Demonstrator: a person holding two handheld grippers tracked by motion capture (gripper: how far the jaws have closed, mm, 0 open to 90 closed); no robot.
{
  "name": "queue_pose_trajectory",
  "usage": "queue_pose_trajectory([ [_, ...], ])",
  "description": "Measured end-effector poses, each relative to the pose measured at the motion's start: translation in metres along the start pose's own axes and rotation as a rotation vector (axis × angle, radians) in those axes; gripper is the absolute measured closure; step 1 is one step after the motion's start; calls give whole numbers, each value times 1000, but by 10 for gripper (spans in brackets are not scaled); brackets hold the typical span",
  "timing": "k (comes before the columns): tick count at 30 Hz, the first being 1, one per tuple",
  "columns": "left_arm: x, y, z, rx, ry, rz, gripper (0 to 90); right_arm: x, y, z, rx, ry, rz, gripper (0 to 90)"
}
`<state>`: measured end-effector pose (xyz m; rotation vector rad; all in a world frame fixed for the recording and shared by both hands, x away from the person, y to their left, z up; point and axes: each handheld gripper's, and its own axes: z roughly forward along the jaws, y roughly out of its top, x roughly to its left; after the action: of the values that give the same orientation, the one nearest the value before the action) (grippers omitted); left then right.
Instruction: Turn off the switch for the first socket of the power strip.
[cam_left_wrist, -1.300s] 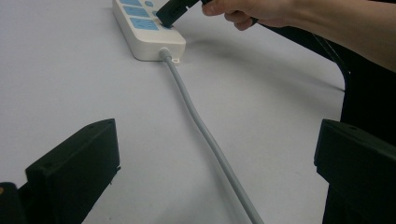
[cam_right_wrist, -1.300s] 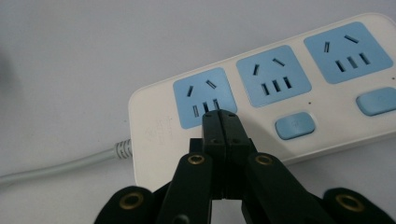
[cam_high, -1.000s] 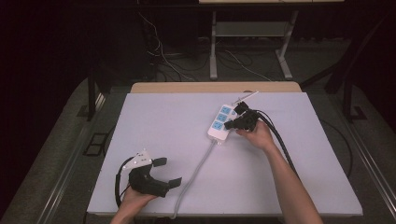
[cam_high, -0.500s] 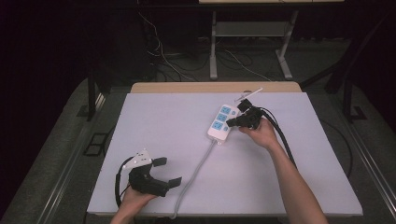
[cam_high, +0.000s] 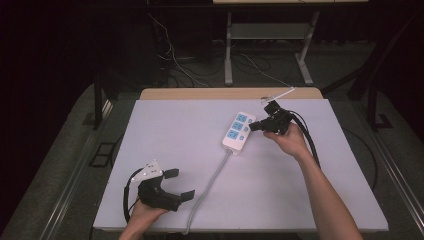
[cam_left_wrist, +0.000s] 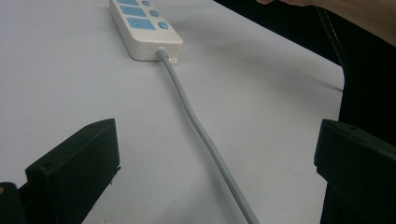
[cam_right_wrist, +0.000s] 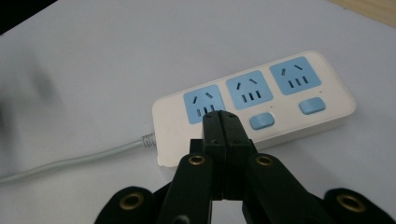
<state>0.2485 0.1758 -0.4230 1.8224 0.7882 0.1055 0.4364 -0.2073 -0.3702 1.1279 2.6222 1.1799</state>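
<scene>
My right tongs (cam_right_wrist: 219, 122) are pressed together on nothing, tips poised above the white plastic three-socket power strip with blue outlets (cam_high: 238, 131) mid-tabletop (cam_high: 165, 130), forearm stretched forward. My left tongs (cam_high: 176, 183) gape wide and empty at the near edge beside its grey cable (cam_left_wrist: 196, 123).

White power strip (cam_high: 238, 131) with blue sockets (grey cord (cam_left_wrist: 201, 130)) on a pale lavender table (cam_high: 175, 125).

The white power strip (cam_high: 239, 131) I was working lay flat toward one o'clock on the table, three blue sockets up, grey cord (cam_high: 210, 186) trailing toward six.
</scene>
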Motion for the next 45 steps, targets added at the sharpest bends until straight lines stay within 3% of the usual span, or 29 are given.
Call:
queue_pose_trajectory([
  [18,1,0,-1,-8,5,-8,0,-1,-12,-48,-43,-23,38,895],
  [23,1,0,-1,-8,6,-8,0,2,-19,-59,-68,-43,56,704],
  [29,1,0,-1,-7,7,-9,0,9,-29,-65,-72,-71,85,370],
  [32,1,0,-1,-5,6,-8,0,11,-36,-66,-77,-54,99,149],
  [34,1,0,-1,-4,7,-7,0,14,-40,-68,-88,-42,111,109],
  [36,1,0,-1,-4,7,-9,0,16,-45,-69,-91,-37,117,4],
  [45,1,0,0,-3,8,-7,0,31,-68,-79,-124,-9,116,3],
])
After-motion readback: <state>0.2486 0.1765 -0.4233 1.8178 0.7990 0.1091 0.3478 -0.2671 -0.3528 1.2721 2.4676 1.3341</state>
